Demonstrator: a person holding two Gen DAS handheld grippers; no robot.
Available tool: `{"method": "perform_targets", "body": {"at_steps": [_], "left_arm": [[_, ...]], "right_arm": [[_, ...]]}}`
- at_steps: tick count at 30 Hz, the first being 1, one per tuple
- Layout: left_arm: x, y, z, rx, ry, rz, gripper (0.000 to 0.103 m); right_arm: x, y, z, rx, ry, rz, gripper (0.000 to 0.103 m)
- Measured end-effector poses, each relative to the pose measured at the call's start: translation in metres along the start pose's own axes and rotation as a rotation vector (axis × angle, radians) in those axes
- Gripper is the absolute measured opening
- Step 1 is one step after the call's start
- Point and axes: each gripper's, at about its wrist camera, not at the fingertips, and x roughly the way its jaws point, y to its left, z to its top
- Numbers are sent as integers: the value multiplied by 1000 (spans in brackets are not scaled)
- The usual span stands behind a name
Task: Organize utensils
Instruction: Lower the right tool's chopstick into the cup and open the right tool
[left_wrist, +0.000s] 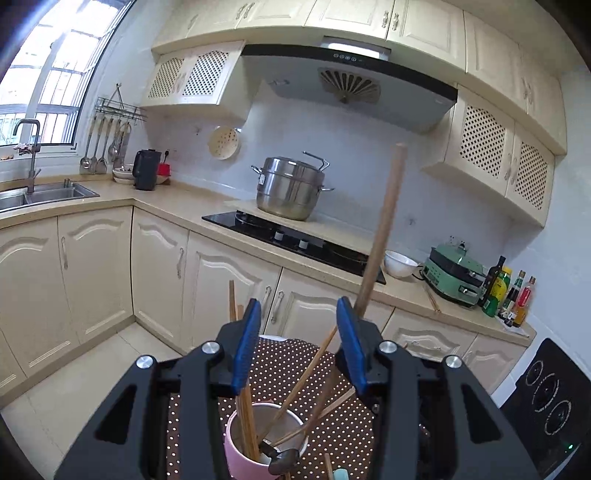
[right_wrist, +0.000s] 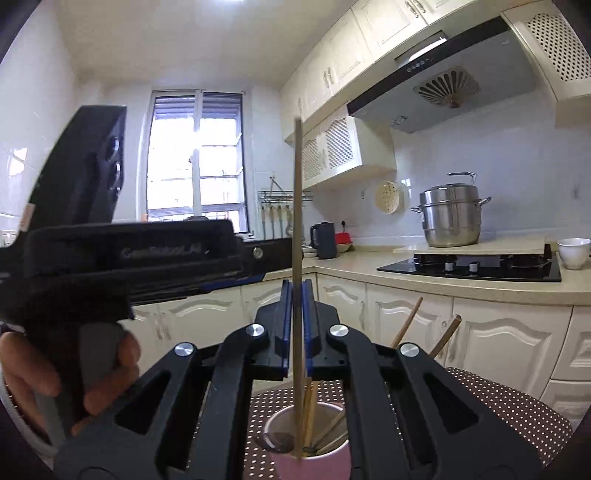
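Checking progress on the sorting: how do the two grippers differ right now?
The right gripper is shut on a thin upright chopstick; the left gripper stands open with nothing between its pads. Both hang above the pink cup of utensils and have blue pads.

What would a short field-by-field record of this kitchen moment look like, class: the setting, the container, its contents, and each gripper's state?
setting: kitchen, table with a brown dotted cloth
container: pink cup on the cloth
contents: chopsticks, wooden-handled utensils, a metal spoon
left gripper: jaws apart, nothing between them, above the cup
right gripper: shut on one upright chopstick whose lower end reaches into the cup
long wooden handle: rises beside the left gripper
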Motion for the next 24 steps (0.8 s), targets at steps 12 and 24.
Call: {"method": "perform_targets", "body": {"at_steps": [12,24], "left_arm": [[19,28,-27,-34,75,41,53],[-37,40,-69,19,55,183,59]], "right_arm": [[18,-11,-26,30,111,-9,6],[-14,5,-30,44,190,-114,8]]}}
